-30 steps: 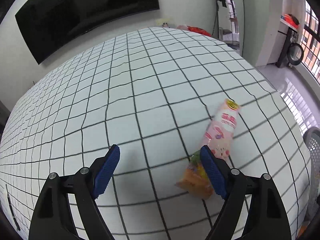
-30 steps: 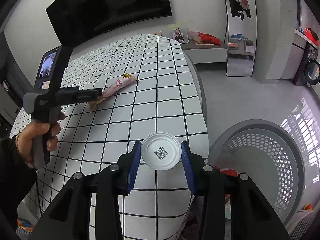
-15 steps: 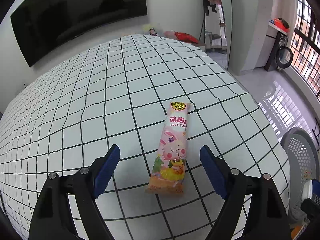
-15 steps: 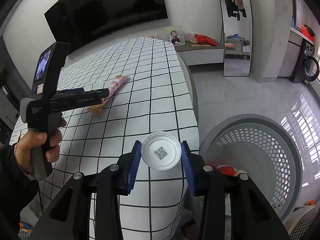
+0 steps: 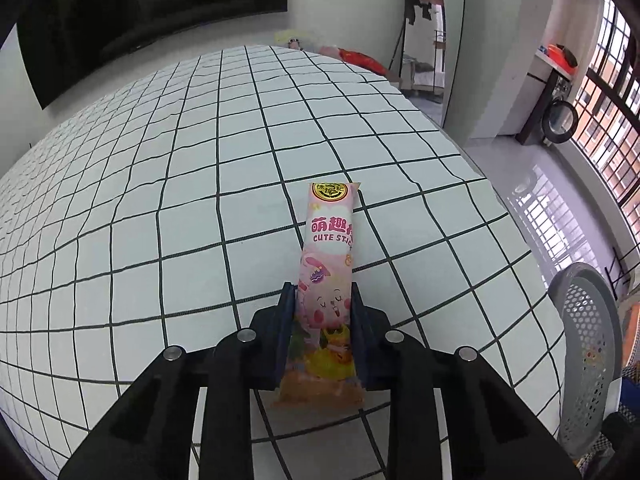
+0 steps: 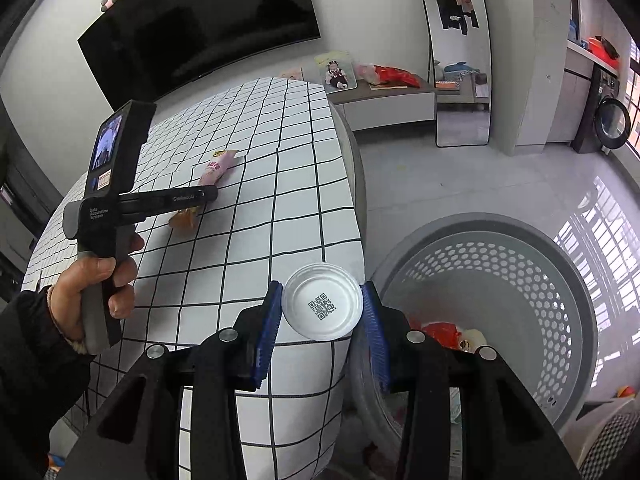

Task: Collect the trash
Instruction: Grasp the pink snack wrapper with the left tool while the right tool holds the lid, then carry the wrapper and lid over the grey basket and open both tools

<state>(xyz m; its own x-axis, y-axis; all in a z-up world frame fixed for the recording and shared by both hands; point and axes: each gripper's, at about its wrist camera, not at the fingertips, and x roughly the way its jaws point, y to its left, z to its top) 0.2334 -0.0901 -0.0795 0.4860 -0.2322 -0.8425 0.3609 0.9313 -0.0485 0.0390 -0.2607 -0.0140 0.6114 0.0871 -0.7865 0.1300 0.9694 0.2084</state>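
Nearest, the right gripper (image 6: 322, 312) clamps a white round plastic cup (image 6: 322, 306) beside the grey perforated basket (image 6: 520, 280). Farther left, the left gripper (image 5: 323, 322), level over the grid-patterned table (image 5: 180, 184), pinches a pink snack-stick wrapper (image 5: 326, 280) lying there.

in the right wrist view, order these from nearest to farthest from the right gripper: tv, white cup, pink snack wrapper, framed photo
1. white cup, clamped in the right gripper.
2. pink snack wrapper, on the checked table, ahead to the left.
3. framed photo, on the low shelf beyond the table.
4. tv, on the back wall.
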